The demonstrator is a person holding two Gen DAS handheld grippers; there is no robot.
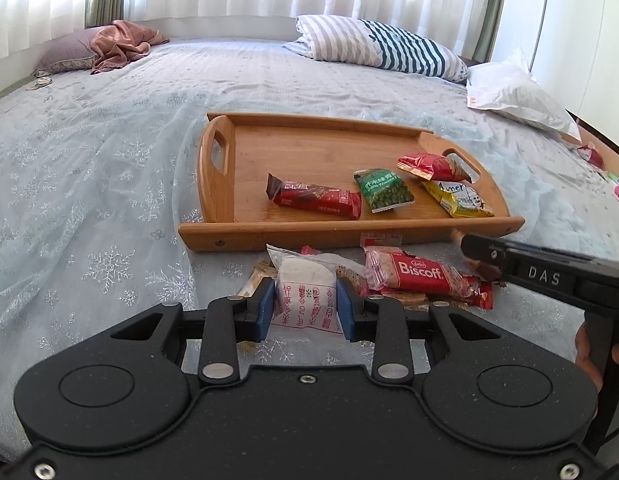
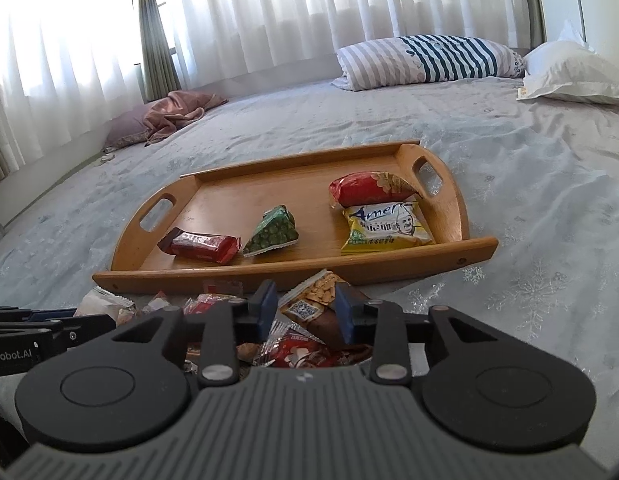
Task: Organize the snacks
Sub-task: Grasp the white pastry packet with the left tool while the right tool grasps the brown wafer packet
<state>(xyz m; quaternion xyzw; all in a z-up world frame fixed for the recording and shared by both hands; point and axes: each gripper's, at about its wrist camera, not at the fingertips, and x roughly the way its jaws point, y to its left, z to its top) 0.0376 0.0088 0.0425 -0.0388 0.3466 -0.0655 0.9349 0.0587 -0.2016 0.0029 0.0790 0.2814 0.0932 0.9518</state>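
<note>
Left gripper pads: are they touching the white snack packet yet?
Touching. In the left wrist view both blue pads press against the sides of the white packet, with no gap visible on either side.

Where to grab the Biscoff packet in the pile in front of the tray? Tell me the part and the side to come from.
Take the Biscoff packet across its short width at the middle, coming from above. It lies flat and topmost on the pile, label up, long axis across the left wrist view, so its long edges are exposed. The crimped ends are thin and look likely to slip.
</note>
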